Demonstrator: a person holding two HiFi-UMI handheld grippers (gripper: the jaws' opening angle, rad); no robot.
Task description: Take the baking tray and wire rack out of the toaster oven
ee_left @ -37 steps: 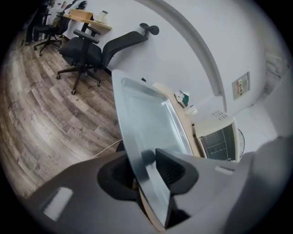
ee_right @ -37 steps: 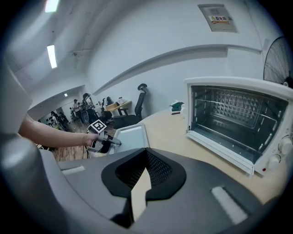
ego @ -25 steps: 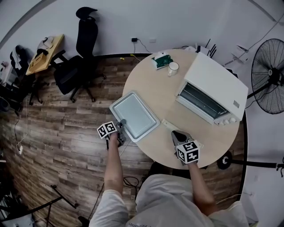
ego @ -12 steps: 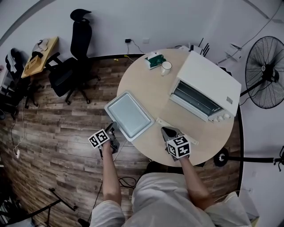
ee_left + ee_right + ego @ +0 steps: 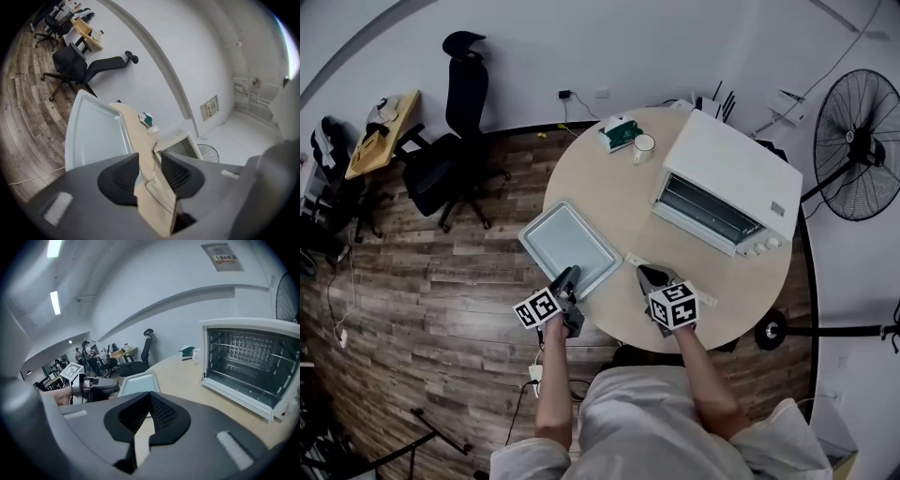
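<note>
While baking tray (image 5: pixel 567 246) lies flat on counter (image 5: pixel 609 178) near its left edge, we hold left gripper (image 5: pixel 570 276) by tray's near corner, jaws released, nothing between them. Our right gripper (image 5: pixel 647 275) is clenched, empty, over counter just right of tray. Toaster oven (image 5: pixel 727 187) stands open on counter's right side, wire rack (image 5: pixel 248 380) inside it.
</note>
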